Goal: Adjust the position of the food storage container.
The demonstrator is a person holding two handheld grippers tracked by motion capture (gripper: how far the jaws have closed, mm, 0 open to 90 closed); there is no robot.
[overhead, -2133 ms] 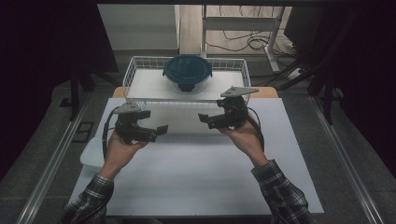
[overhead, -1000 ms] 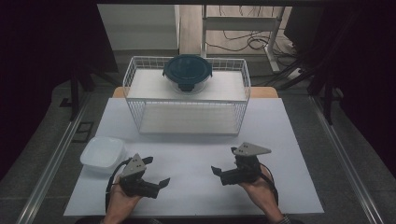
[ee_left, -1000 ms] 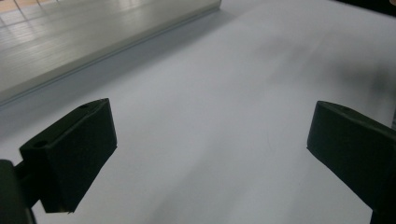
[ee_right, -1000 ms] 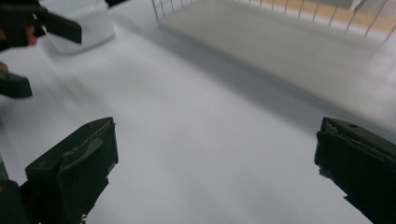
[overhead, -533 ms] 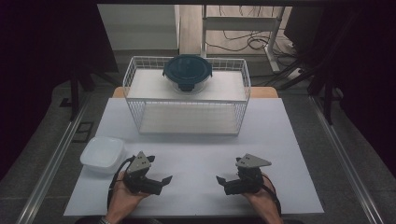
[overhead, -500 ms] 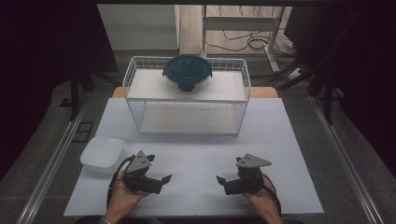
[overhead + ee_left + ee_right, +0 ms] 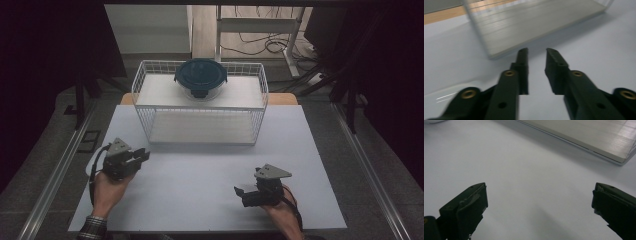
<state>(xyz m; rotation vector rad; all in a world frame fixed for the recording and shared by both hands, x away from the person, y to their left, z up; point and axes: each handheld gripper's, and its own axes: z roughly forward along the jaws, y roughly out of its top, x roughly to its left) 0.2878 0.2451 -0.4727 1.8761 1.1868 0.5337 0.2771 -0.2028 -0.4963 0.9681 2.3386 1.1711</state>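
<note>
I read the left claw as nearly together with a narrow gap, its jaws having just been closing on nothing. It hung just over the white box at the left edge of the tabletop. The right claw stood wide apart and empty, so I judged that nothing was gripped yet and all handling remained.

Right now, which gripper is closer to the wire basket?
Left. The left gripper sits just off the wire basket's near-left corner; the right gripper is farther back, toward the table's near edge.

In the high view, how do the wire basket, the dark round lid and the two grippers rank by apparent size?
1. Wire basket, clearly largest.
2. Dark round lid.
3. Left gripper and right gripper: they look alike, and nearer the camera, so unranked.
</note>
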